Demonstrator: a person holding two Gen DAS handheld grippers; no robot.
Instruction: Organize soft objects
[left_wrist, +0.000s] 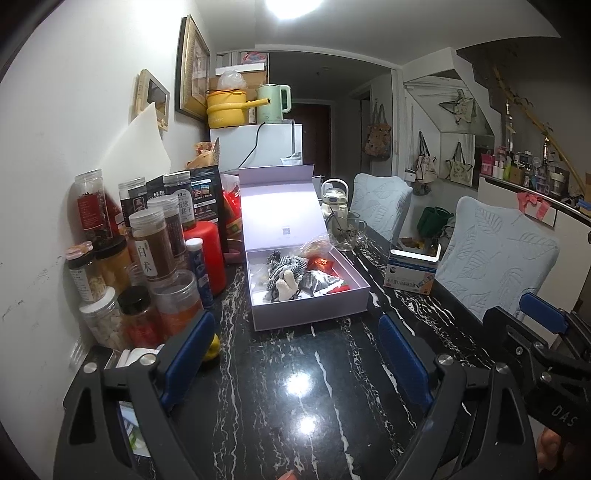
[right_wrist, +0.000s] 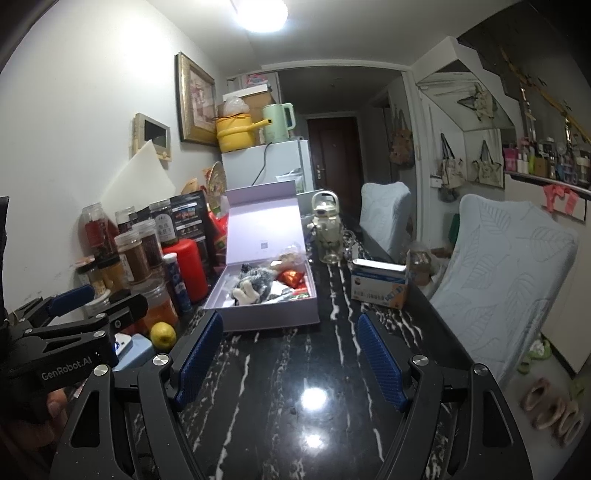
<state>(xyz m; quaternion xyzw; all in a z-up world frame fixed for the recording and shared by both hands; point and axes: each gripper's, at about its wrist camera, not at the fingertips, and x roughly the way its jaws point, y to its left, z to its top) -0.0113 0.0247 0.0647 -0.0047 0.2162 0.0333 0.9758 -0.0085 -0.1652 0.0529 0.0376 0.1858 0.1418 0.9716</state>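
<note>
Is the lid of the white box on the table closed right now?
No: the white box stands with its lid hinged up, and the soft toys inside are in plain sight.

Bare black table (left_wrist: 295, 387) lies open from the near edge up to the open box (left_wrist: 310, 299). Jars (left_wrist: 147, 258) crowd the left side; a small carton (left_wrist: 410, 273) and chairs (left_wrist: 495, 258) hem the right.
</note>
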